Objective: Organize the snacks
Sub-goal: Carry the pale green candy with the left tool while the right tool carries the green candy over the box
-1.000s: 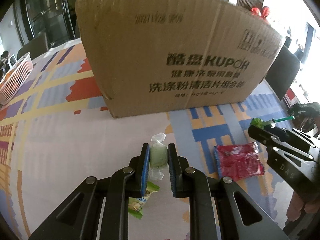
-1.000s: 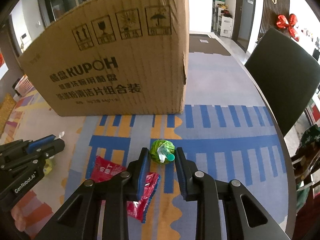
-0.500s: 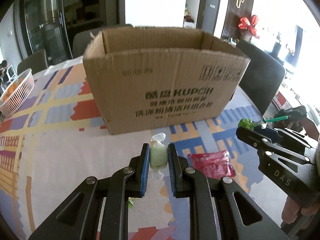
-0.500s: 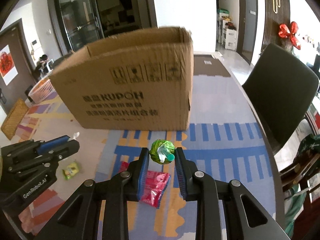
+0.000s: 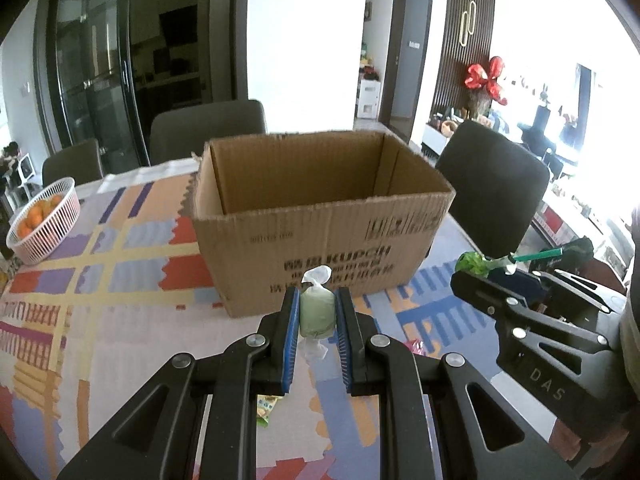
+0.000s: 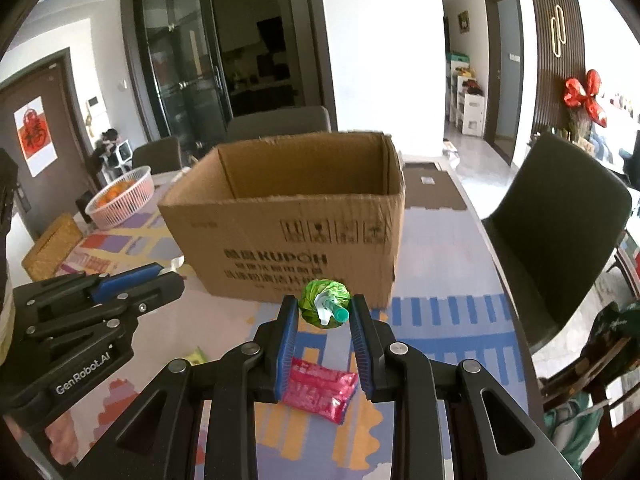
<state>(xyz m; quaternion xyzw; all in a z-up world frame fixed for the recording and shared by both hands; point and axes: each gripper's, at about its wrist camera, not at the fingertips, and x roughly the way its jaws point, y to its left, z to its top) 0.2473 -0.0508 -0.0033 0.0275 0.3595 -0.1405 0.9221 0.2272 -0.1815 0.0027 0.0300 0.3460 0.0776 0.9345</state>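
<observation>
My left gripper (image 5: 318, 312) is shut on a pale green wrapped candy (image 5: 317, 314), held in the air short of the open cardboard box (image 5: 320, 236). My right gripper (image 6: 325, 309) is shut on a green-wrapped lollipop (image 6: 324, 306) with a teal stick, also raised in front of the box (image 6: 296, 248). In the left wrist view the right gripper (image 5: 476, 270) shows at the right with the lollipop (image 5: 472, 264). The left gripper (image 6: 160, 276) shows at the left of the right wrist view. A red snack packet (image 6: 320, 390) and a small green packet (image 5: 266, 404) lie on the table below.
The patterned tablecloth (image 5: 100, 320) covers the table. A white basket of oranges (image 5: 44, 220) stands at the far left. Dark chairs (image 5: 492, 188) stand behind and to the right of the box. A woven mat (image 6: 52, 246) lies at the left edge.
Both grippers have risen with their sweets still held. The box looks lower and its open inside has come into view. The packets on the table lie farther below.
</observation>
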